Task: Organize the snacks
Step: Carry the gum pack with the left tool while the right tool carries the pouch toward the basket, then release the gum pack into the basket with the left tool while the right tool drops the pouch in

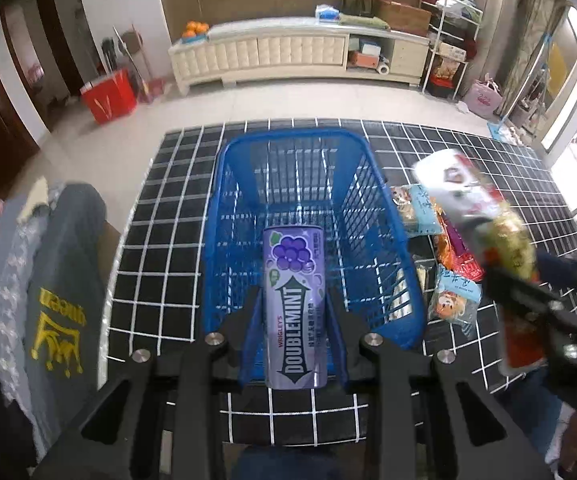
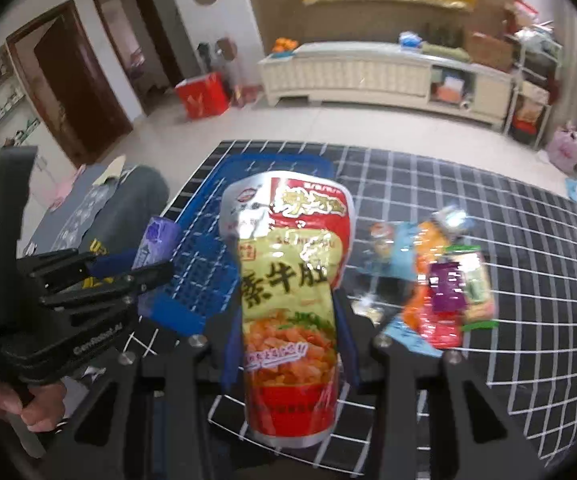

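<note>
The left gripper (image 1: pixel 294 320) clamps its 2 narrow-set fingers on a purple Doublemint can (image 1: pixel 293 308) above the blue basket (image 1: pixel 352 184). The right gripper (image 2: pixel 288 344) pinches a red-and-yellow snack pouch (image 2: pixel 288 280), just right of the basket, over the black grid cloth (image 2: pixel 528 280).

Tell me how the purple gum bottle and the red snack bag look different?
The gum bottle is purple, smooth and stiff; the snack bag is red and yellow, shiny and crinkly. The bottle shows grapes; the bag shows food pieces. Both are gripped between fingers, the bottle over the blue basket.
</note>
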Tool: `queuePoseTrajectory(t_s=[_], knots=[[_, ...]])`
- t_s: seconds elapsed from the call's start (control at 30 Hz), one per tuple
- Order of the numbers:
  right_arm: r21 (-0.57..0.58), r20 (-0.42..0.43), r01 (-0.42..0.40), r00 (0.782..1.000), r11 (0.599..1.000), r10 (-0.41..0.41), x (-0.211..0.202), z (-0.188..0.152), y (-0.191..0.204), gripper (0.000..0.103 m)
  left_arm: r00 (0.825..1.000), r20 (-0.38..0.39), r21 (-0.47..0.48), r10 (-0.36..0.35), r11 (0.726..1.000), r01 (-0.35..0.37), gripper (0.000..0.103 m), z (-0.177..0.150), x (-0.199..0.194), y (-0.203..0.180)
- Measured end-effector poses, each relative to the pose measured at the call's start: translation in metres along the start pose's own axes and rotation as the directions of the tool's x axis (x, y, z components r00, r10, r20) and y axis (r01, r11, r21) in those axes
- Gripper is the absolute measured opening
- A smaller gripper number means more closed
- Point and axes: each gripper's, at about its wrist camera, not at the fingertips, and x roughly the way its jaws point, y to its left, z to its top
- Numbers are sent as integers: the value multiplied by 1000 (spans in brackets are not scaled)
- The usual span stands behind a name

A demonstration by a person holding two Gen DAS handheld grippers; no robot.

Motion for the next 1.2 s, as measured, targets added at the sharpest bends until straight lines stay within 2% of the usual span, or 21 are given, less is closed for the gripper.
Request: queuePoseTrajectory(t_s=[0.07,0.23,0.37,0.7,0.83,0.9,1.0,1.13,1.2], knots=[[1,-30,-8,1000,1000,8,21,6,8,45,1000,-26,-9,-10,1000,9,28,1,13,13],[-11,-67,13,998,1000,-14,43,8,20,45,998,-61,8,-29,1000,30,28,8,46,17],[-11,-82,32,996,999,-33,51,14,19,45,995,-92,36,-37,999,41,28,11,64,12],[-43,-94,62,993,997,-66,64,19,24,46,980,-185,-5,-67,998,67,29,16,112,24],[-39,-105,67,992,997,-71,64,18,23,46,984,-173,23,-49,998,54,30,16,115,17],[-30,-108,66,992,997,-69,62,18,21,46,985,-168,14,-45,999,48,38,15,113,18],[-35,-103,65,992,997,-69,56,17,23,46,986,-160,2,-51,999,52,42,15,107,23],[-38,-93,55,994,998,-58,49,18,27,46,988,-140,-15,-69,998,67,42,13,89,27],[-42,-90,48,995,998,-52,48,20,31,46,993,-111,-5,-38,999,38,42,13,76,29]])
